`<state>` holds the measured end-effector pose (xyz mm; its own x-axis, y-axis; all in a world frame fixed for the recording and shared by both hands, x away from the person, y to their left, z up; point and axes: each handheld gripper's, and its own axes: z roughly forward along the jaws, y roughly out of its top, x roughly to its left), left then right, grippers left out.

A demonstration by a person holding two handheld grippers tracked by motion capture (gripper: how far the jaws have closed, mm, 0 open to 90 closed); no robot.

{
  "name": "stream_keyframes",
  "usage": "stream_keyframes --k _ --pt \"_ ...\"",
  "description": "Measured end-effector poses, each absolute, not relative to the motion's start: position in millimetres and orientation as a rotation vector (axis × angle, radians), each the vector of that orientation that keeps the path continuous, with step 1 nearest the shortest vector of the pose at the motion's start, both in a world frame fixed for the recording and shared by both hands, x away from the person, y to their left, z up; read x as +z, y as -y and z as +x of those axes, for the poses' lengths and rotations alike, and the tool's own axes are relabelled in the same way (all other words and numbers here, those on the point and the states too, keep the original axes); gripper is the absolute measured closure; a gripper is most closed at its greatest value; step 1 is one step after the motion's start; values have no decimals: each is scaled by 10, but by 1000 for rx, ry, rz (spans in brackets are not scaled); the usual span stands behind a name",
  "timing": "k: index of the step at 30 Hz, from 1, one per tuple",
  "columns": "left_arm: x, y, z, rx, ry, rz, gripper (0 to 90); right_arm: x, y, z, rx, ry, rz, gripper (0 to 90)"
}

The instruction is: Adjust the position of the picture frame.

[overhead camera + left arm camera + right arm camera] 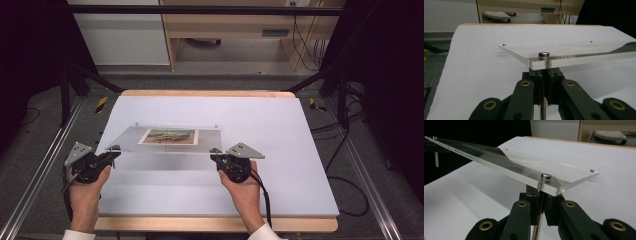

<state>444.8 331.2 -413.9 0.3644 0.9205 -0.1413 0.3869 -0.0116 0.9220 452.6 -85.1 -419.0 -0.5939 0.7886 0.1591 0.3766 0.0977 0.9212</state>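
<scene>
White table cover (280,165) is spread beneath both grippers. Clear acrylic photo frame (170,139) is held above it, near edge raised, far edge low; a landscape print (168,136) is sandwiched inside, no legible writing. Left gripper (114,151) is clamped on the metal standoff pin (544,75) under the near-left corner. Right gripper (216,154) is clamped likewise on the near-right corner pin (541,195).

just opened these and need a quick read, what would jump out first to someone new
A clear acrylic frame with a small picture sandwiched in it sits tilted over the middle of the white table, near edge raised. The left gripper and right gripper each pinch a metal pin under a near corner; a round stud caps each one.
</scene>
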Motion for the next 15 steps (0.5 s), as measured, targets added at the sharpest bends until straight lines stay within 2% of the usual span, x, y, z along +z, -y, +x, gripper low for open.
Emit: stream_keyframes --k 15 --pt "-4033 -2970 4429 668 -1153 1572 839 -4081 1157 4480 1483 -1956 1167 830"
